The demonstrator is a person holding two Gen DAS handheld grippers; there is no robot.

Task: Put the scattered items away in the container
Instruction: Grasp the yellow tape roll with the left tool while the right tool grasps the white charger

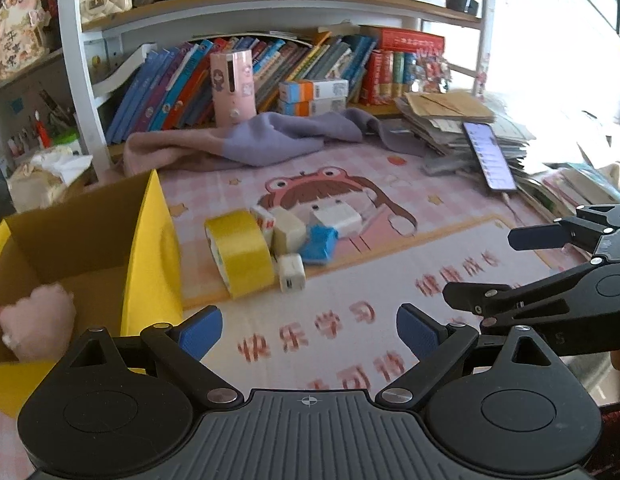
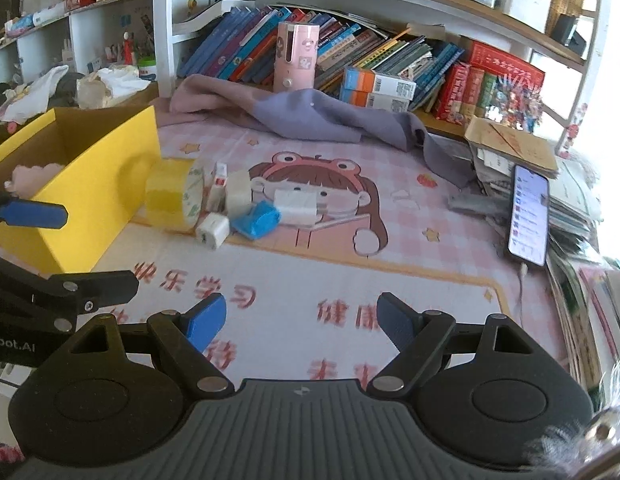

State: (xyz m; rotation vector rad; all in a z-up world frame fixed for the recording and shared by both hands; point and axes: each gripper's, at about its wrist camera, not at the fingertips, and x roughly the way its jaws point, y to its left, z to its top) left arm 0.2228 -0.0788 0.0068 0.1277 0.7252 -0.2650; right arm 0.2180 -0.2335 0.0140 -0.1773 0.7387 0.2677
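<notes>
A yellow cardboard box [image 1: 150,248] [image 2: 94,172] stands at the left of the pink desk mat, with a pink plush [image 1: 36,320] inside it. Beside the box lies a cluster: a yellow tape roll [image 1: 240,252] [image 2: 174,196], a small white charger cube [image 1: 292,272] [image 2: 212,230], a blue crumpled item [image 1: 319,244] [image 2: 258,218], a larger white adapter [image 1: 335,218] [image 2: 300,204] and a cream block [image 1: 288,232] [image 2: 238,190]. My left gripper [image 1: 310,330] is open and empty, short of the cluster. My right gripper [image 2: 302,320] is open and empty too, nearer the mat's front.
A purple and pink cloth [image 1: 246,140] [image 2: 310,116] lies behind the cluster. A pink cylinder [image 1: 234,84] and rows of books stand on the shelf. A lit phone [image 1: 489,156] [image 2: 527,216] leans on a paper stack [image 2: 509,148] at the right.
</notes>
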